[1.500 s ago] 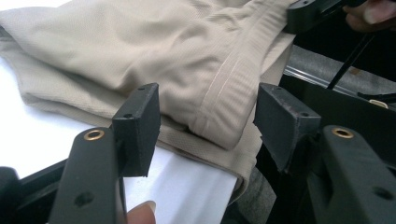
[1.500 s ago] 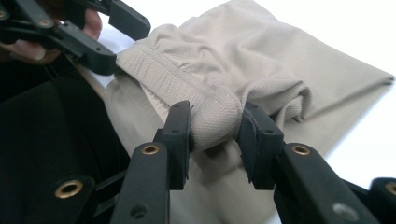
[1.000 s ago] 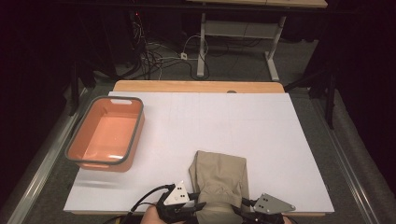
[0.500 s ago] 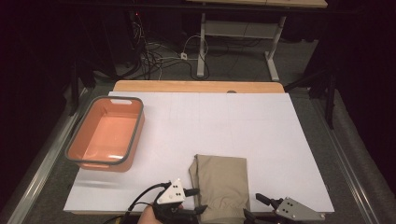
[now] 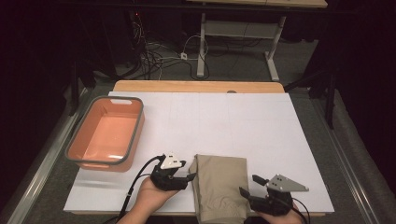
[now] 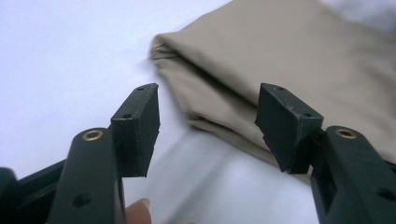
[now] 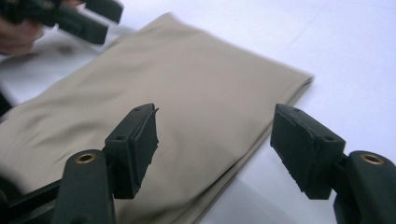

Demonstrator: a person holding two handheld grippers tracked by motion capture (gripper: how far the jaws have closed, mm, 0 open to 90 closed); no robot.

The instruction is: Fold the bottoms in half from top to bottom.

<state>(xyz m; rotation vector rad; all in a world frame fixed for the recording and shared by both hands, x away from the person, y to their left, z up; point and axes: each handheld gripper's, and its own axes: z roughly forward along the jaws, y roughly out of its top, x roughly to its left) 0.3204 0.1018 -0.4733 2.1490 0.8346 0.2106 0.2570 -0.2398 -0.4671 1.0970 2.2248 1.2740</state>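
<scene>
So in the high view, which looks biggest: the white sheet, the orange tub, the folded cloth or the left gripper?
1. White sheet, by far the largest.
2. Orange tub and folded cloth: they look much alike, and the cloth runs off the picture's bottom edge, so no ranking between them.
3. Left gripper, smallest.

Left tongs (image 5: 190, 176) and right tongs (image 5: 250, 185) just opened, both empty

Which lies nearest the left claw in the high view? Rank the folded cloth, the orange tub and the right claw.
From the left claw:
1. Folded cloth, just beside it on the right.
2. Right claw, past the cloth's far edge.
3. Orange tub, up and left.
</scene>
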